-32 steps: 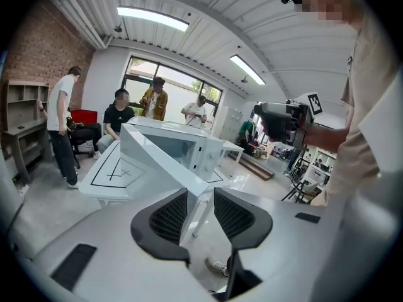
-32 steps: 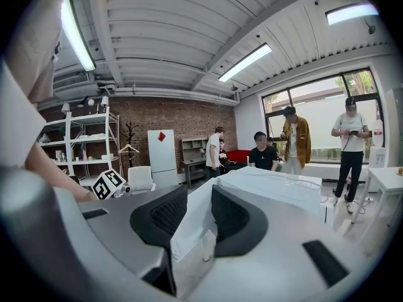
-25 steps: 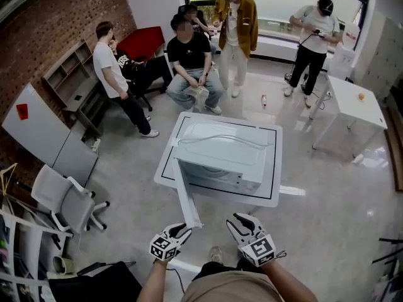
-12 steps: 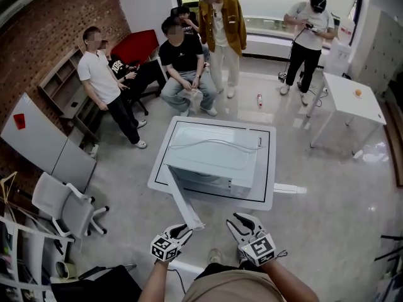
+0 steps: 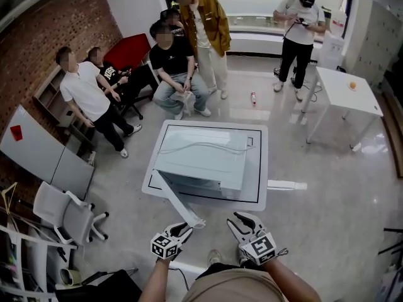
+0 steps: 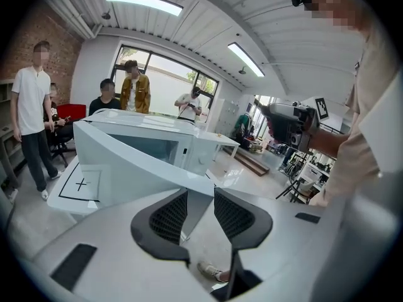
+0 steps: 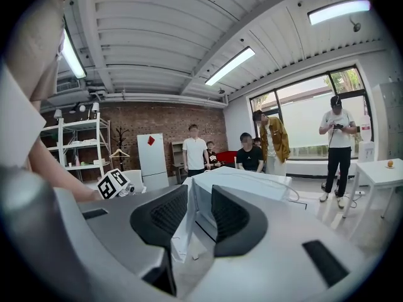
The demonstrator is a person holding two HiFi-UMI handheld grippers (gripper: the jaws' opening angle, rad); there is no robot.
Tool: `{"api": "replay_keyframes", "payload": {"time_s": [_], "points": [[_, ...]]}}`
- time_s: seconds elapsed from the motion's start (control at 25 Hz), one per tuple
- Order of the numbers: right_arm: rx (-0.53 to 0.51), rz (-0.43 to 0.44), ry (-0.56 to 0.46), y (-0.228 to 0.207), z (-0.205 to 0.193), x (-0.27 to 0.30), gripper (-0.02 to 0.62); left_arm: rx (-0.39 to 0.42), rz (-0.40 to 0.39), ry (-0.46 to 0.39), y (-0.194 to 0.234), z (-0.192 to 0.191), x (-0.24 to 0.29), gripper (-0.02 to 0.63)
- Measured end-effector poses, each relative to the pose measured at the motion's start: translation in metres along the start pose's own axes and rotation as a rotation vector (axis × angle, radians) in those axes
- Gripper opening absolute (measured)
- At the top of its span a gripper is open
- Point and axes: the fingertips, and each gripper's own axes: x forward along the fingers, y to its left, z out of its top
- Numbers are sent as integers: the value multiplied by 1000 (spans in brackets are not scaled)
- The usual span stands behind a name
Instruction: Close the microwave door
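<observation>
A white microwave (image 5: 204,162) sits on a low white table (image 5: 259,168). Its door (image 5: 179,203) stands wide open and swings out toward me at the lower left. My left gripper (image 5: 182,229) hovers just beyond the door's free end, jaws slightly apart and empty. My right gripper (image 5: 243,219) is held to the right of the door, also a little open and holding nothing. In the left gripper view the door (image 6: 138,168) and the microwave (image 6: 157,140) lie beyond the left gripper (image 6: 200,194). In the right gripper view the door's edge (image 7: 183,234) shows between the jaws of the right gripper (image 7: 200,190).
Several people sit and stand behind the table, one in a white shirt (image 5: 82,96) at the left. A white side table (image 5: 349,93) stands at the back right. An office chair (image 5: 63,209) and leaning panels (image 5: 38,146) are on the left. A bottle (image 5: 253,97) lies on the floor.
The head view has shifted, so the microwave and table now sit a little higher and further left in frame. The people at the back moved left. Both grippers hold the same place.
</observation>
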Motion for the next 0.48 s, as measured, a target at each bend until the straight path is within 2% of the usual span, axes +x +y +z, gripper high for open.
{"api": "replay_keyframes", "payload": {"time_s": [0.48], "points": [[26,-37,-27,-32,9,-15,123,-12,-22,8,-4,22,33,123]]}}
